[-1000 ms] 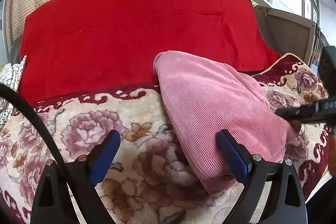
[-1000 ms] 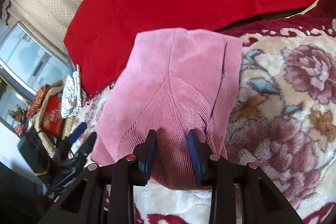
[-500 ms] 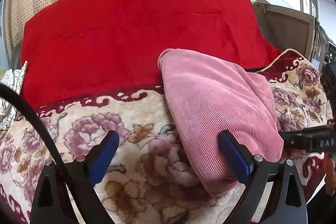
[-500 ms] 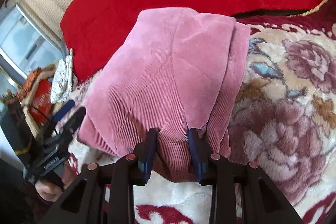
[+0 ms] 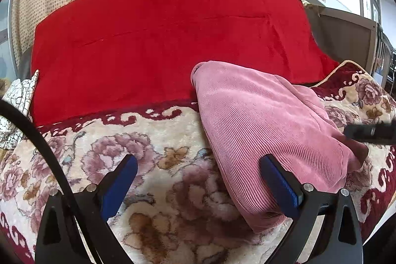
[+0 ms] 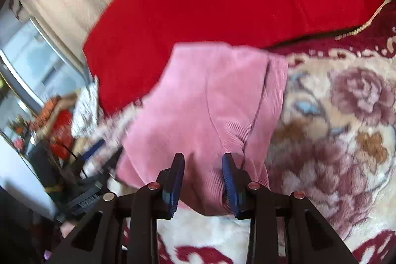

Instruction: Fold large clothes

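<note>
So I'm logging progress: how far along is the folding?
Done: the pink corduroy garment is already a compact bundle on the floral blanket. In hand: the right gripper pinches its near edge; the left gripper hangs open. Left: laying it flat.

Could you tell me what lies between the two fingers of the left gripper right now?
In the left wrist view, only the floral blanket lies between the left gripper's open fingers; the pink garment lies just past the right-hand finger.

Right wrist view motion-blurred; left tool (image 6: 99, 152) smeared there; pink garment's (image 6: 208, 110) near edge hidden behind right tool (image 6: 203, 177).
</note>
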